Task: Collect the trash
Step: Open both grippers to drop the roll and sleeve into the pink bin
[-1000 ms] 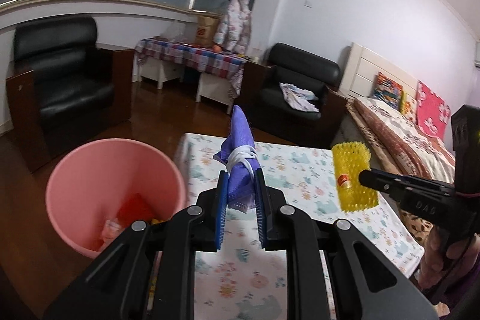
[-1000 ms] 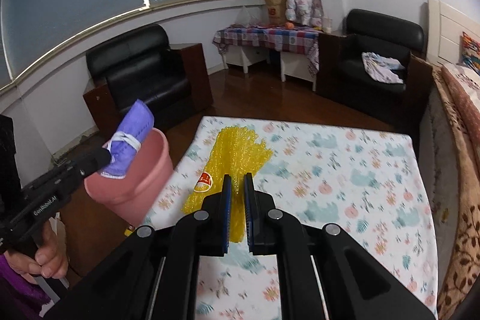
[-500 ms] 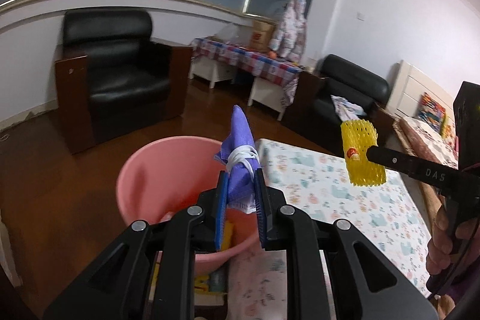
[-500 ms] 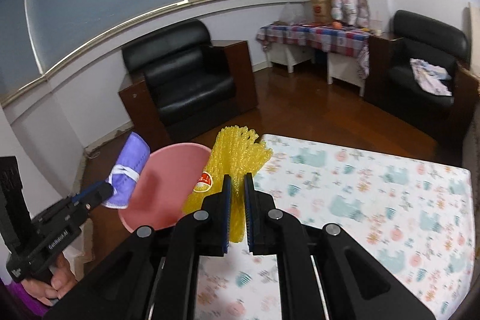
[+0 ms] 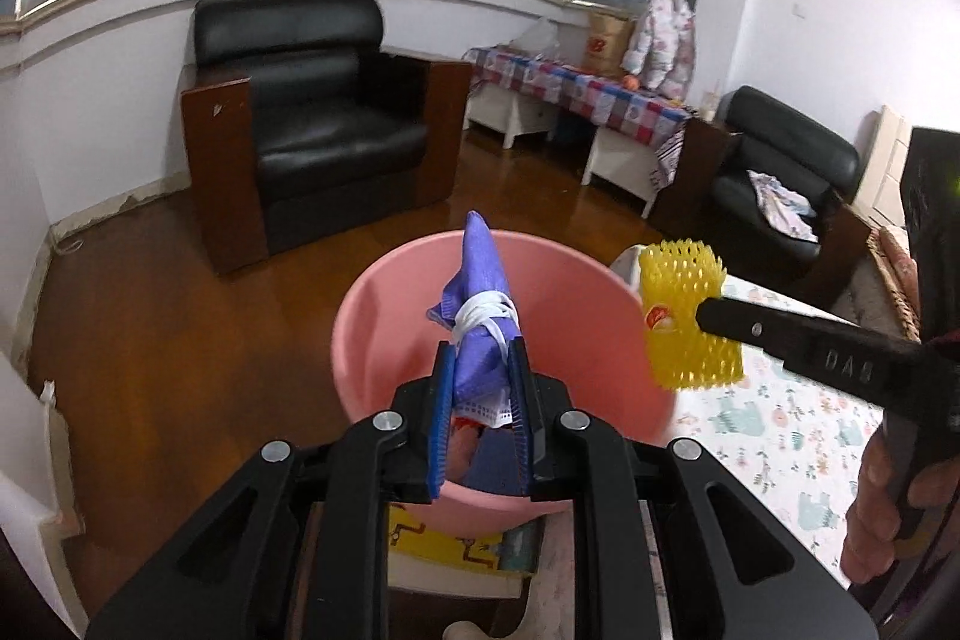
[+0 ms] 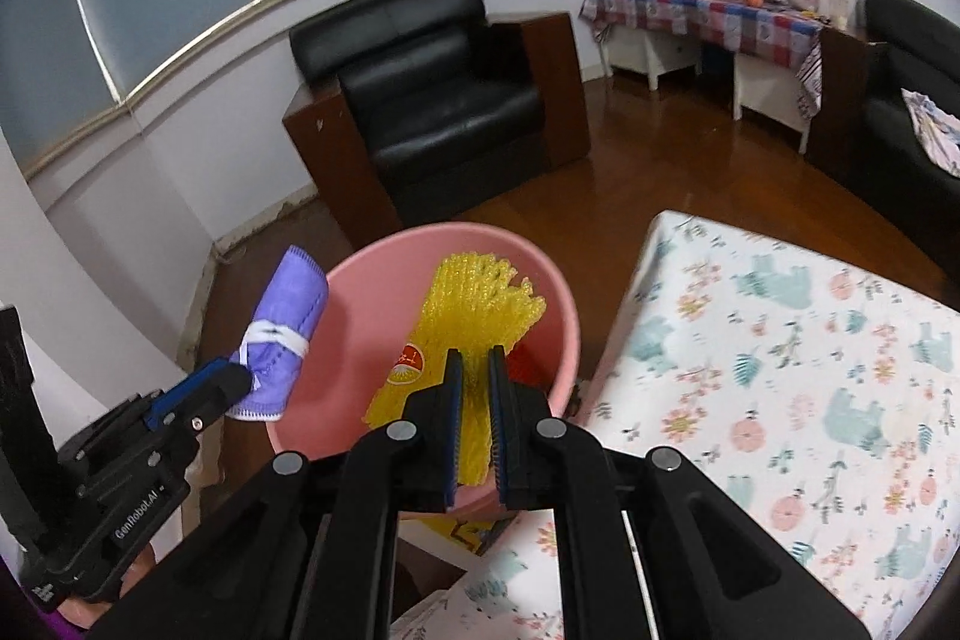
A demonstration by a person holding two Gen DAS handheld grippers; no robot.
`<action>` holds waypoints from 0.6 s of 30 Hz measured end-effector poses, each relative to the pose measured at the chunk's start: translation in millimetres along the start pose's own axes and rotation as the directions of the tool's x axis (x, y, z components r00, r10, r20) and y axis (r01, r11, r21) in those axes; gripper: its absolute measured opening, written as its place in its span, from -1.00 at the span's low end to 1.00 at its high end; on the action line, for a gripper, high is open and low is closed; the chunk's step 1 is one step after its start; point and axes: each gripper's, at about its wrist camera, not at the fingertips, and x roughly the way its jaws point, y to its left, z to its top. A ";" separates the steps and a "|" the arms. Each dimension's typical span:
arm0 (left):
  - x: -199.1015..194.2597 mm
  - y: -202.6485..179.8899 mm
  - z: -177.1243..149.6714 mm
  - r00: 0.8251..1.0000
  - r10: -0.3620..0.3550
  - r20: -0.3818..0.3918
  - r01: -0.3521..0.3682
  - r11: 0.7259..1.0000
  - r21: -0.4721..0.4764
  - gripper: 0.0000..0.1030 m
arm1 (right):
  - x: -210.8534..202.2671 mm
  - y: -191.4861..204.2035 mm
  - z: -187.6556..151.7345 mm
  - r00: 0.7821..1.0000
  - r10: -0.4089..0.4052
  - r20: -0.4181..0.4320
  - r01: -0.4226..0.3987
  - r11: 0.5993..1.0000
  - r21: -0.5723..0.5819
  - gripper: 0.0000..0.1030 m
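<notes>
My left gripper (image 5: 480, 361) is shut on a rolled purple face mask (image 5: 480, 301) bound with its white ear loop, held over the pink bucket (image 5: 384, 316). In the right wrist view that mask (image 6: 282, 334) hangs at the bucket's left rim (image 6: 360, 268). My right gripper (image 6: 472, 361) is shut on a yellow foam fruit net (image 6: 474, 316) with a red sticker, held above the bucket's opening. The net (image 5: 684, 310) shows at the bucket's right edge in the left wrist view. Orange and purple scraps lie in the bucket's bottom.
The bed with a floral sheet (image 6: 810, 370) lies right of the bucket. A black armchair (image 5: 312, 124) stands behind on the wooden floor. A table with a checked cloth (image 5: 576, 94) and a second armchair (image 5: 786, 178) stand further back. A yellow box (image 5: 444, 544) sits under the bucket.
Both grippers swung left from over the bed to above the pink bucket, each keeping its hold. The bucket now sits directly under the mask and the net.
</notes>
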 end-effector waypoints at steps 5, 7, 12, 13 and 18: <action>6.0 3.2 0.7 0.999 0.027 -0.019 -0.028 0.999 -0.021 -0.67 | 20.9 7.9 -2.5 1.000 -0.004 -0.023 0.004 1.000 -0.018 -0.83; 7.8 3.6 1.7 0.999 0.036 -0.024 -0.037 0.999 -0.021 -0.64 | 24.7 8.1 -2.6 1.000 -0.004 -0.028 0.003 1.000 -0.018 -0.80; 10.8 -1.1 1.9 0.998 0.045 -0.032 -0.046 0.999 -0.018 -0.64 | 26.0 6.4 -2.3 0.999 0.000 -0.033 -0.001 1.000 -0.016 -0.41; 11.4 -2.2 2.1 0.999 0.044 -0.032 -0.044 0.999 -0.016 -0.64 | 25.3 6.1 -2.3 1.000 0.000 -0.029 -0.001 1.000 -0.016 -0.28; 14.5 -6.9 1.7 0.999 0.042 -0.033 -0.042 0.999 0.008 -0.64 | 16.3 3.0 -1.5 1.000 0.002 -0.001 -0.002 1.000 -0.023 -0.17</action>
